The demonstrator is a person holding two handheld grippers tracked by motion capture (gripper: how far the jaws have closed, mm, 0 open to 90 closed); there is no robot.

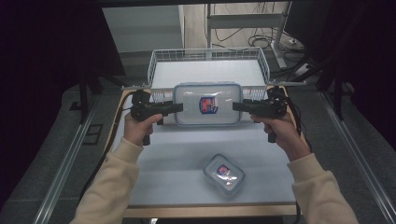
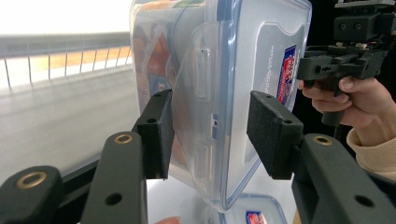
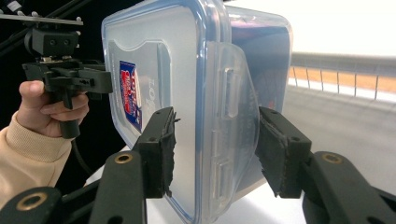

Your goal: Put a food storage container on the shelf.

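A white worktop [image 1: 187, 154] with wooden edge stands on grey floor [image 1: 46, 140]. Behind its far edge, cables [image 1: 243, 37] lie on a pale floor near a metal frame [image 1: 247, 21]; both sides are dark.

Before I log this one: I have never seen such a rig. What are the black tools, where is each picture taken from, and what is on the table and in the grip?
No robot arm here: a person holds a black two-jaw gripper in each hand. The high view looks down from above the person's side of the table. The left gripper and the right gripper each clamp one end of a big clear box with a blue-rimmed lid and hold it off the table between them. The other two pictures come from cameras riding on the grippers, looking along their own jaws. In the left gripper view the pads press the box's end on both faces, and the other hand shows beyond. The right gripper view mirrors that. A small box lies on the table near the person, and a wire basket stands at the far edge.
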